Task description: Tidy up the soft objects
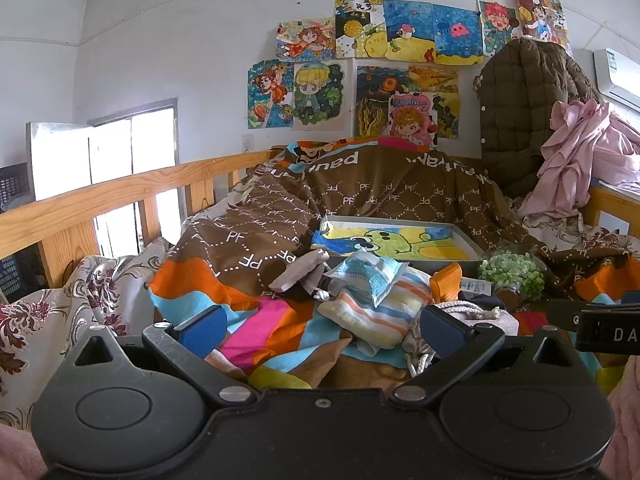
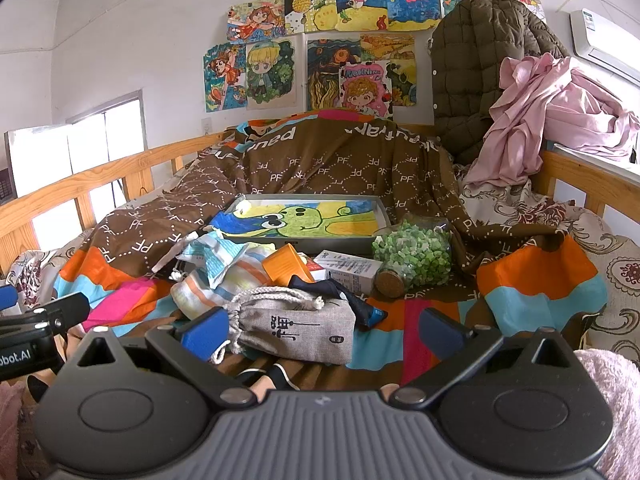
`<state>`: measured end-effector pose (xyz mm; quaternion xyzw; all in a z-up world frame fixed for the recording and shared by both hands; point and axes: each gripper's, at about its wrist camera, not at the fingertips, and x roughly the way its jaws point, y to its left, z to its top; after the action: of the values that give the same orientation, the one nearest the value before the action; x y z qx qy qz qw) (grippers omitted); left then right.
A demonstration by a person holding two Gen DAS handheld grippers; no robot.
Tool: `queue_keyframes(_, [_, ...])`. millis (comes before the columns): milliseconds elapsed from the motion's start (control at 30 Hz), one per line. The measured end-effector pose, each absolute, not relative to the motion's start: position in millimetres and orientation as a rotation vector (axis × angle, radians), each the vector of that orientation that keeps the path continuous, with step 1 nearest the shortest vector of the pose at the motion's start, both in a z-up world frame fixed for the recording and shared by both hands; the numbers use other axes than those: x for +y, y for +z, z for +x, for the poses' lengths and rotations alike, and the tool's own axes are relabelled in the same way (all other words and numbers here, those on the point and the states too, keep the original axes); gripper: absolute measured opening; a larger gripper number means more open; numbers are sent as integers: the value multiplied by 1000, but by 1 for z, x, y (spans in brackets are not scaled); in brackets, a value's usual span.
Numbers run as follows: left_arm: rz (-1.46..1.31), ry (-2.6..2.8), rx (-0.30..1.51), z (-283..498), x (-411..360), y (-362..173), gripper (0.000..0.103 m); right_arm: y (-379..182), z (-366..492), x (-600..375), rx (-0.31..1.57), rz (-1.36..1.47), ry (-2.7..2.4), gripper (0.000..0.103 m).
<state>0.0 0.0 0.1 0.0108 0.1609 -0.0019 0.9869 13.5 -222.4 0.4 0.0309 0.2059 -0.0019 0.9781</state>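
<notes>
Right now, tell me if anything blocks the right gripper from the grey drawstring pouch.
Nothing visible does. The right gripper is open, and the grey pouch lies directly ahead between its fingers on the bedspread, with the orange box behind it.

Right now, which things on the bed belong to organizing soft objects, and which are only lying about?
For the job: grey pouch, striped pouch, blue packet, dark cloth, tray.

Lying about: jar, orange box, white carton, brown coat, pink cloth.
</notes>
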Motion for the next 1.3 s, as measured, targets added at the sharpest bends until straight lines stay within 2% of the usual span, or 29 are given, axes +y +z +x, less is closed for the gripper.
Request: queue_keyframes(1300, [25,-11,319,3,6,4,102,-1,14,-222,413,65,-3,103])
